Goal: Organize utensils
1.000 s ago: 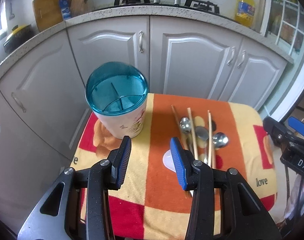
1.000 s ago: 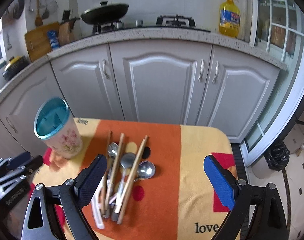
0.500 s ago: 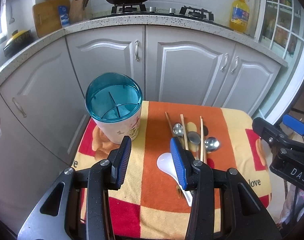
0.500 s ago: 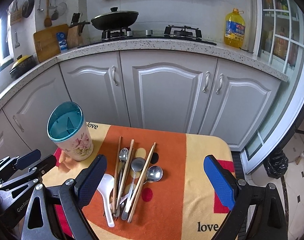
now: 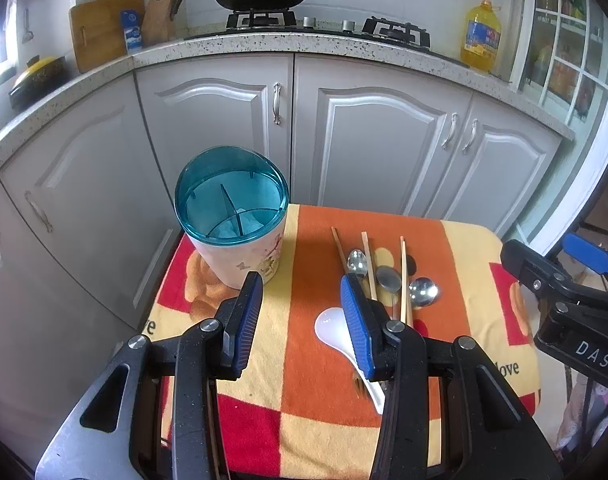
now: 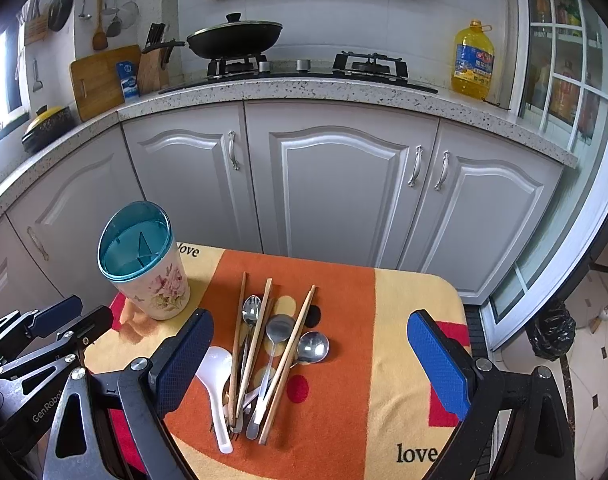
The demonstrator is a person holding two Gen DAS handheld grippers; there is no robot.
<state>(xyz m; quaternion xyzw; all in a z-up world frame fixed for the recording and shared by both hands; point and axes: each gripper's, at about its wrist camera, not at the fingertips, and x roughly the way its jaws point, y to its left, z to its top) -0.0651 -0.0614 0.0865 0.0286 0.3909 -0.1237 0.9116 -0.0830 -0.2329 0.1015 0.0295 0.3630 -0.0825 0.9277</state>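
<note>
The cloth (image 6: pixel 344 280) is a check of orange, pale yellow and red, with black "love" lettering; the utensil holder (image 6: pixel 153 280) is cream with pink roses and a translucent teal top; the chopsticks (image 6: pixel 287 354) are light brown wood; the metal spoons (image 6: pixel 312 346) are silver; the soup spoon (image 6: pixel 213 376) is white; both grippers' pads (image 6: pixel 438 364) are blue on black frames.
</note>
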